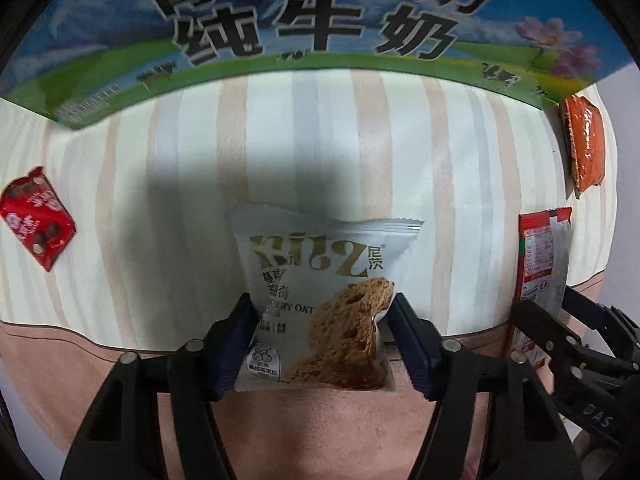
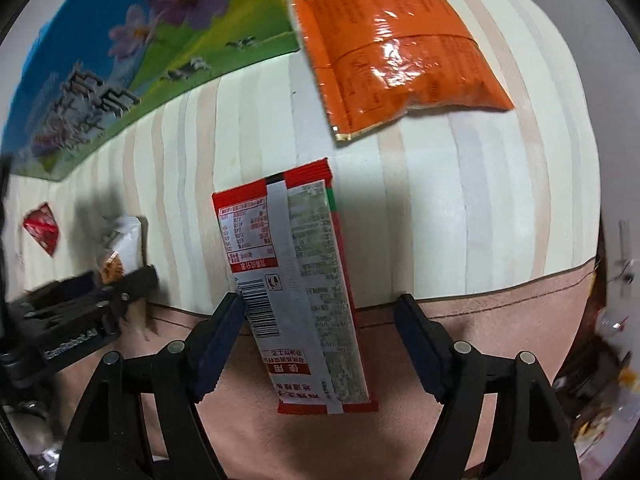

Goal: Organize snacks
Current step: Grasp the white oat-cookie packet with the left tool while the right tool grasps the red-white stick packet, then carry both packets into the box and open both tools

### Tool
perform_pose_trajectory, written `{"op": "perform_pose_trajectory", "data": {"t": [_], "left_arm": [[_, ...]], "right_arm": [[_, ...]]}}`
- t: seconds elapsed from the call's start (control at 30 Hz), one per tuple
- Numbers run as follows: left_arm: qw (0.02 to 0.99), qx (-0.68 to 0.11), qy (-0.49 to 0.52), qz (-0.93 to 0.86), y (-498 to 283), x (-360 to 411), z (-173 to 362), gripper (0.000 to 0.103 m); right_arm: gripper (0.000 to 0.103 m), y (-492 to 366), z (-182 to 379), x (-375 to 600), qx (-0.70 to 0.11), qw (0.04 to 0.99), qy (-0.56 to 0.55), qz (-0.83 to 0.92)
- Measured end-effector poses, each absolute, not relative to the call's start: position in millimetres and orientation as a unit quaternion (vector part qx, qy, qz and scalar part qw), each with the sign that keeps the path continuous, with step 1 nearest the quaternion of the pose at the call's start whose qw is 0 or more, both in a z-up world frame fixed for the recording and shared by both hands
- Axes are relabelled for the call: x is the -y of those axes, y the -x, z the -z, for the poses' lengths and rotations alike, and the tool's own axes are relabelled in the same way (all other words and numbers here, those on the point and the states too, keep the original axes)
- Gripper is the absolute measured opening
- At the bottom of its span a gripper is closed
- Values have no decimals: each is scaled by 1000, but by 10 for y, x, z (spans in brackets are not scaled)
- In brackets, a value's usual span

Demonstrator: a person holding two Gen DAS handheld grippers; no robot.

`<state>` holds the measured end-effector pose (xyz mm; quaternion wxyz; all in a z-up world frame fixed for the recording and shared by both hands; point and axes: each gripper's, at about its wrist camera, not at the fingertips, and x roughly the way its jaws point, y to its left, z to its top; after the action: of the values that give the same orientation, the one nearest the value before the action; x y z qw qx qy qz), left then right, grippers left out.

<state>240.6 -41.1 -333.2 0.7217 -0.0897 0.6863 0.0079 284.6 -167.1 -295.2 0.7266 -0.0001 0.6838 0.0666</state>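
Your left gripper (image 1: 322,336) points down at the striped cloth (image 1: 160,160), fingers clamped on the lower sides of the cookie pack (image 1: 320,292); both pads press its edges. It's a white foil pouch, light and crinkly, probably with a brittle cookie inside, so squeeze only enough to hold. You've got it across the body near the bottom seal. That works, but the film looks slick and could slide, so keep it hanging straight.

Your right gripper (image 2: 320,320) straddles the red pack (image 2: 296,280), lying label side up across the cloth's edge onto the pink surface (image 2: 500,312). Its fingers stand apart. The left pad is at the pack's barcode edge and the right pad is well clear, so there's no grip yet. The pack looks long, flat, thin and floppy, so take it mid-length across the narrow width, not by a crimped end.

Other snacks lie loose on the cloth: the orange bag (image 2: 400,56) beyond the red pack, puffy and soft, and the small red pouch (image 1: 36,220) far left. The milk box (image 1: 312,20) stands along the far edge, likely the target bin, though I can't tell.
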Motion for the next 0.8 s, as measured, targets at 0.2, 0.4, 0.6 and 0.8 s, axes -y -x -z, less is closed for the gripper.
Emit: {"op": "perform_pose_trajectory", "data": {"t": [0.2,0.4,0.6,0.8], "left_arm": [[725,-683,89,-12,-2170,495,3321,52],[725,-680,111,-7,-1908,363,3129,52],[762,-631,145,17,-1935,232,2381,52],[809,-567,155,33,-2517,25,1534,52]], "right_arm": [[47,-2687,2893,1418,-679,730,-10,-73],[43,-2488,2696,1250,-682,718,-74,-119],[38,-2561,2047,1108,-645,733,-123,-176],[27,-3034,1285,913,-591,771,-112,-208]]}}
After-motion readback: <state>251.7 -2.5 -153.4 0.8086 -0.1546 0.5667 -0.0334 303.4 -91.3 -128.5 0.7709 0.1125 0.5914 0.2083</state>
